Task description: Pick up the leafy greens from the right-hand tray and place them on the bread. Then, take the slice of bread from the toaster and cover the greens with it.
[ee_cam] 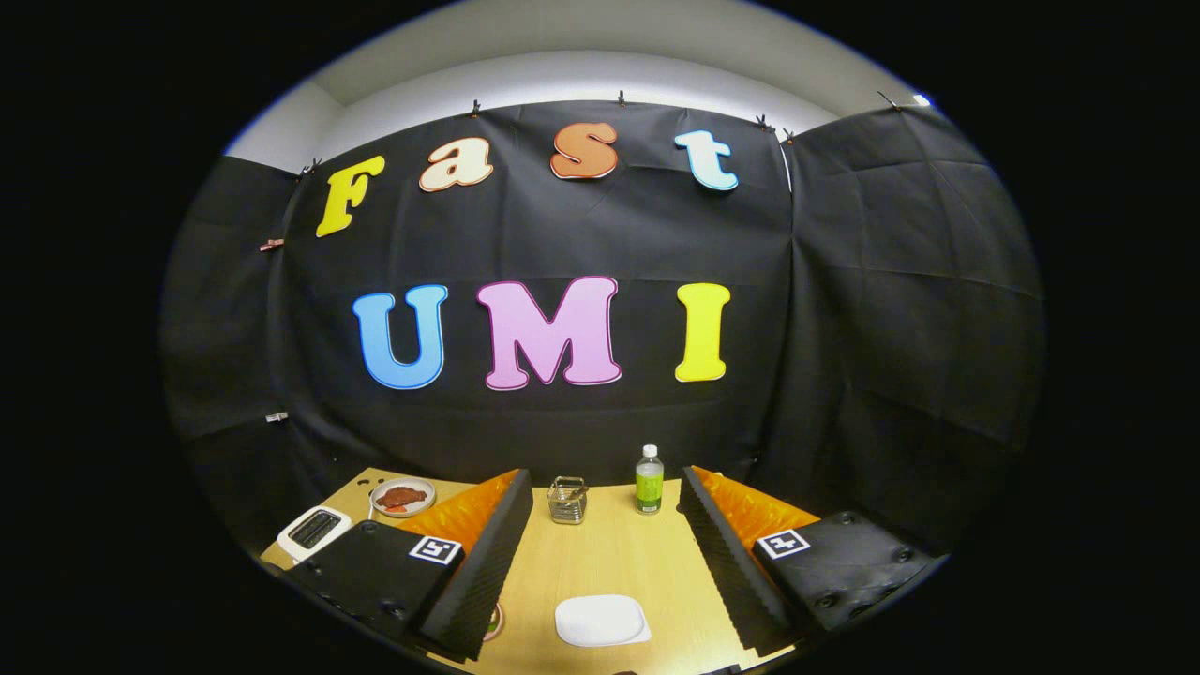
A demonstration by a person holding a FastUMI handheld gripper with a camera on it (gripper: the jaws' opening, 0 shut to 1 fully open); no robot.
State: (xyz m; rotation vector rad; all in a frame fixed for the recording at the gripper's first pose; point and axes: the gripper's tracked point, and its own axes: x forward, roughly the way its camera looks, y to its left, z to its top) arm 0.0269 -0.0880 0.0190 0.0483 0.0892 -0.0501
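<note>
White toaster is seen at the lower left of the frame, beside and just left of the left finger, its dark slot facing up; whether bread sits in the slot cannot be told. Just beyond the toaster a small round plate is noted, carrying a reddish-brown food piece. A white rounded-square plate is seen at the bottom centre, lying bare on the wooden table between the two fingers. A sliver of a round item with a hint of green is glimpsed at the inner edge of the left finger, touching its outline; what it is cannot be told, so the leafy greens cannot be placed with certainty.

The gripper is held wide, its fingers well apart and angled outward, nothing pressed between them; square marker tags are seen on both finger bodies.

Beyond the fingers, at the table's far edge, a small wire basket is recorded near centre, and a clear bottle with a green label stands upright just right of it. Black cloth wall fills the background behind the table
</note>
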